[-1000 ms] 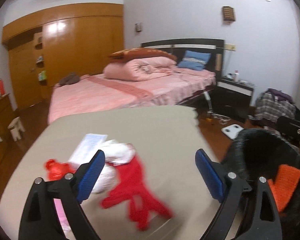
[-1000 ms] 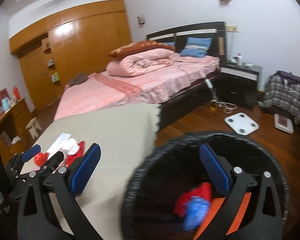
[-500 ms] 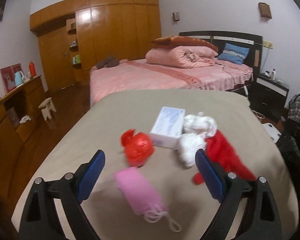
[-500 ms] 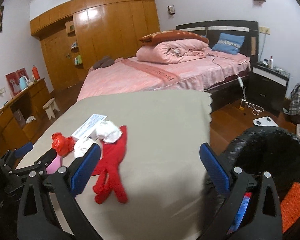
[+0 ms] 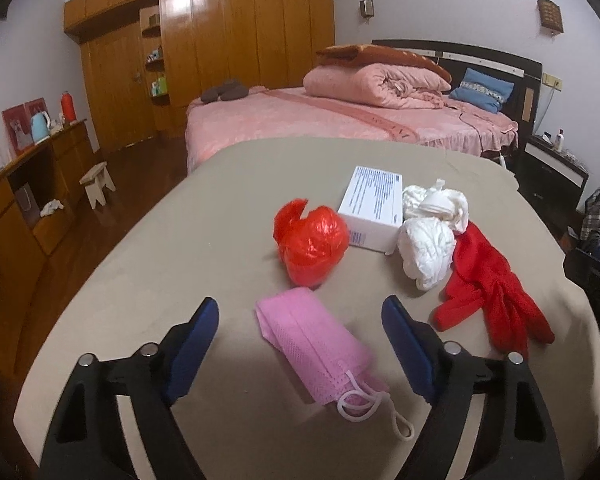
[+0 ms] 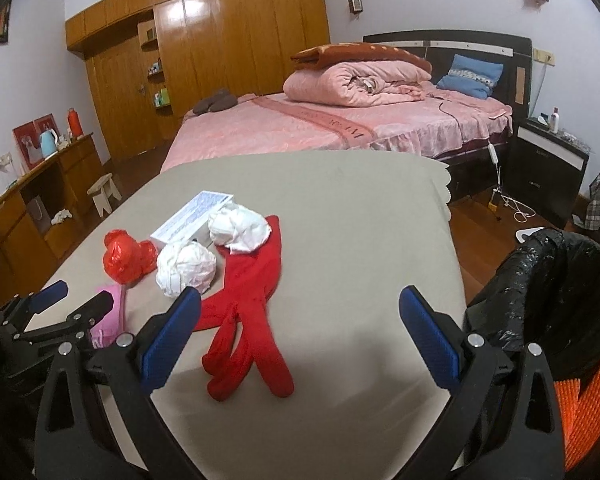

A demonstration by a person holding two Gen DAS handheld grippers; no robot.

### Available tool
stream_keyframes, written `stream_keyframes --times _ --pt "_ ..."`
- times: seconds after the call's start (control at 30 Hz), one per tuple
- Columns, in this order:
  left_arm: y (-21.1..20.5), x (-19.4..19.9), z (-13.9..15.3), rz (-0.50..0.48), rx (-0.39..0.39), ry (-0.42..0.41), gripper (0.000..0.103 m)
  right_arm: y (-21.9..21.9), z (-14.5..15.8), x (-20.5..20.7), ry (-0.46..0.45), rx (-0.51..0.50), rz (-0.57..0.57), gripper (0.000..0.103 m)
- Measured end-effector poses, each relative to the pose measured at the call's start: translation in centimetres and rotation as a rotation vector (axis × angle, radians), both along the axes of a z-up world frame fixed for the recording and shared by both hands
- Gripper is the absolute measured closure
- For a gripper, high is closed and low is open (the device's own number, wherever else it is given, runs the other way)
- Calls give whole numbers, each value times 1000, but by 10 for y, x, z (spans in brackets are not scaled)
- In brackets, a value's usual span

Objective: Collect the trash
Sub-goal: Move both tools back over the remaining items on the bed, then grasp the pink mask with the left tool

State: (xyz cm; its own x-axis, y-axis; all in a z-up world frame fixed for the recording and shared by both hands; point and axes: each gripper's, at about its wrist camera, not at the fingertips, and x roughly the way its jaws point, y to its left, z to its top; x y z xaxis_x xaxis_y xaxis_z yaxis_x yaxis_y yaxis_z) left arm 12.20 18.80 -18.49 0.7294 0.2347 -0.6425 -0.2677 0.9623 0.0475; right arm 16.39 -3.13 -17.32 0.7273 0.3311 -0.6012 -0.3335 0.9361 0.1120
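Observation:
On the beige table (image 5: pixel 228 184) lie a pink face mask (image 5: pixel 316 344), a crumpled red plastic bag (image 5: pixel 310 242), a white box (image 5: pixel 374 208), two white paper wads (image 5: pixel 426 256) and a red glove (image 5: pixel 492 292). My left gripper (image 5: pixel 300 344) is open, its jaws either side of the mask. My right gripper (image 6: pixel 300 336) is open and empty above the table, close to the red glove (image 6: pixel 248 312). The black-lined trash bin (image 6: pixel 548 280) stands at the table's right edge. The left gripper (image 6: pixel 76 296) also shows at the left of the right wrist view.
A pink bed (image 6: pixel 340 120) lies beyond the table. A wooden wardrobe (image 5: pixel 204 48) lines the back wall. A low wooden cabinet (image 5: pixel 32 184) and a small stool (image 5: pixel 98 182) stand at the left. A black nightstand (image 6: pixel 548 168) stands at the right.
My left gripper swung left from the bin side to the trash pile and now frames the pink mask. My right gripper swung left from over the bin to the table.

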Motion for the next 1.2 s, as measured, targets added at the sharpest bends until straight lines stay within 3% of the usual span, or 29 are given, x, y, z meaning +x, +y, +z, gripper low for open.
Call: stream_keyframes --times 0.1,0.4,0.57,0.77,1.0,1.2 --pt "0 4 -4 -3 -6 27 25 3 -5 -1 8 -8 4 7" --pt "5 14 -16 -13 -51 112 58 8 -9 -1 14 -25 20 7" --pt "11 15 -22 -16 -90 132 81 9 -10 -2 16 -27 20 7" --pt "12 13 -19 -31 -98 112 91 10 -12 -3 18 -37 25 7" --pt "12 0 -6 -37 -107 17 92 12 -12 -4 18 -32 26 7" --pt "16 -5 2 -34 -94 -14 92 25 -6 -4 2 -23 54 7"
